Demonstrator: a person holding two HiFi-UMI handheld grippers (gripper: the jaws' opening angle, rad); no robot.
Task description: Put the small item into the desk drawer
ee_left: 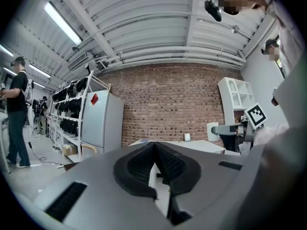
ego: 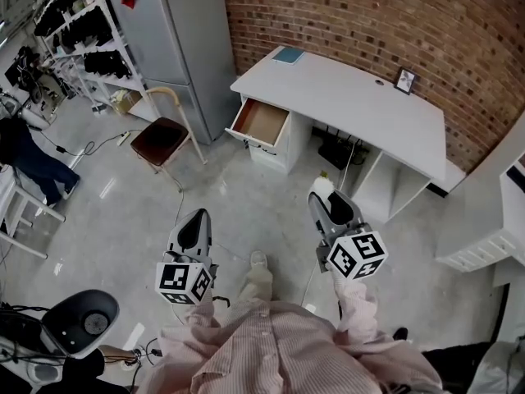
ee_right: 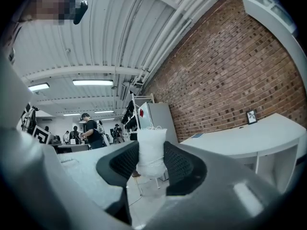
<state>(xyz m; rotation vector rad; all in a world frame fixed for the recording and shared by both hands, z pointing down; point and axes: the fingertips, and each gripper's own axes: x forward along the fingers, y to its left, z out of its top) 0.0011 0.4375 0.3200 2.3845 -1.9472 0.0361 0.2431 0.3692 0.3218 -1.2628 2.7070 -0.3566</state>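
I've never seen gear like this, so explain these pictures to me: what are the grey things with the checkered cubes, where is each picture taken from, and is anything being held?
There is no robot here: a person, seen from a camera on their head looking down, carries a hand-held gripper in each hand. The patterned cubes are part of those tools. The other two pictures come from cameras riding on each tool, looking along its jaws. The left hand-held gripper is closed with nothing in it. The right hand-held gripper is clamped on a small white item. Ahead stands a white desk with its drawer pulled open; on the desk lie a flat blue thing and a small picture frame.
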